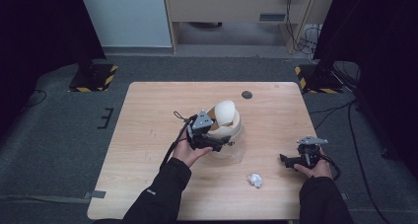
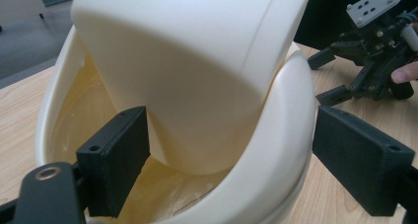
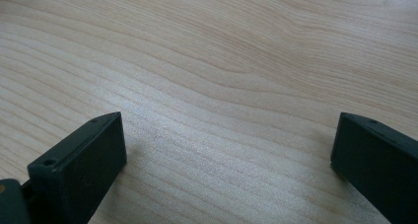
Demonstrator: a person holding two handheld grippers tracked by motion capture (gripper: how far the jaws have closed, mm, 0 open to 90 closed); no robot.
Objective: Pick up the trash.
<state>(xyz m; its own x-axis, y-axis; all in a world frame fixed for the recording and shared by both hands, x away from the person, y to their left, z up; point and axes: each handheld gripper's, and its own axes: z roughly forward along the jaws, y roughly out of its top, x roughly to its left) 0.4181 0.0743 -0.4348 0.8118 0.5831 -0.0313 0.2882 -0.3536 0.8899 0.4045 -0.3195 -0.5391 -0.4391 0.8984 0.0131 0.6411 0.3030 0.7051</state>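
Note:
A cream bin [image 1: 235, 130] with a tilted swing lid [image 1: 226, 111] stands near the middle of the wooden table [image 1: 148, 135]. My left gripper [image 1: 224, 142] is open at the bin's near rim. In the left gripper view it [image 2: 231, 130] straddles the rim [image 2: 291, 135], one jaw inside under the lid [image 2: 187, 61] and one outside. My right gripper [image 1: 285, 159] rests low at the table's right side, open, with bare wood between its jaws [image 3: 229, 135]. It also appears beyond the bin as the right gripper [image 2: 325, 78].
A crumpled white paper ball [image 1: 255, 180] lies near the front edge, between the two hands. A small dark round spot [image 1: 247, 94] marks the table's far side. Dark stands with striped bases [image 1: 93, 76] flank the table on the floor.

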